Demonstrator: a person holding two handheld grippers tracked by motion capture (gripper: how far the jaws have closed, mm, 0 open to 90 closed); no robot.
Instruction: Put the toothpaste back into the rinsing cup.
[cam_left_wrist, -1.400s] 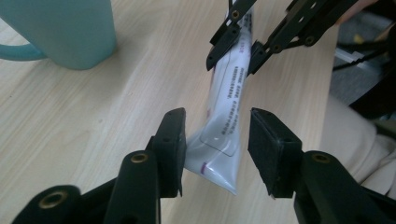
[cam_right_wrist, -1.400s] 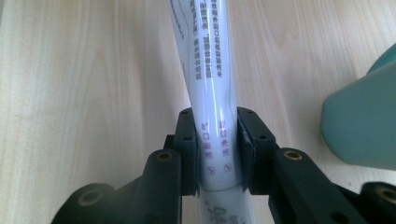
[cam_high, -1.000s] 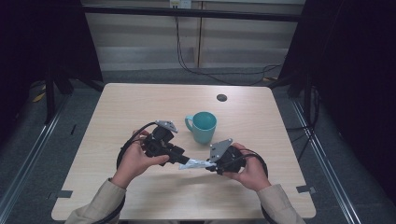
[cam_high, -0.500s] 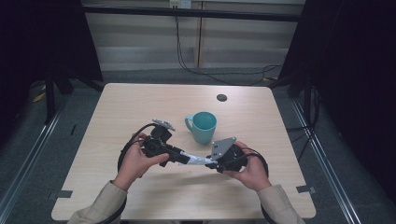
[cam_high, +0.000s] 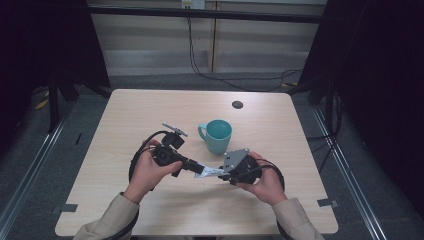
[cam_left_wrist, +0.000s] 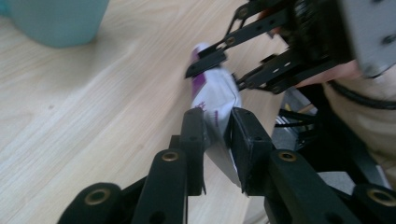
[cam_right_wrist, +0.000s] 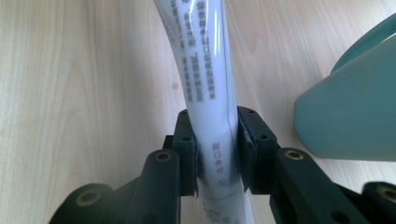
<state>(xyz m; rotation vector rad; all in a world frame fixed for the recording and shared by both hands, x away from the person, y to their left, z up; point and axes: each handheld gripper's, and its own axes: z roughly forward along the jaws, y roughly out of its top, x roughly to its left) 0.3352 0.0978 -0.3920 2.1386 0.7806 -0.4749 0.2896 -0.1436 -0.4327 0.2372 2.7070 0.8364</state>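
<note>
A small white packet (cam_high: 208, 172) with purple print hangs between both grippers just above the table, in front of the teal mug (cam_high: 218, 136). My left gripper (cam_high: 198, 167) is shut on one end of the packet (cam_left_wrist: 215, 95), and its own view shows the jaws pinching it. The right gripper (cam_left_wrist: 219, 67) reaches in from the far side there and clamps the other end. In the right gripper view, my right gripper (cam_right_wrist: 217, 142) is shut on the packet (cam_right_wrist: 205, 70), whose printed face runs upward. The mug (cam_right_wrist: 350, 112) stands close on the right.
The light wooden table (cam_high: 125, 115) has a dark round cable hole (cam_high: 237, 104) at the back. The mug (cam_left_wrist: 56, 18) stands just behind the grippers. Black cables loop beside each hand. Dark floor and rails surround the table.
The left hand has drifted slightly left and toward the person. Both grippers still hold the packet, stretched between them at about the same spot.
</note>
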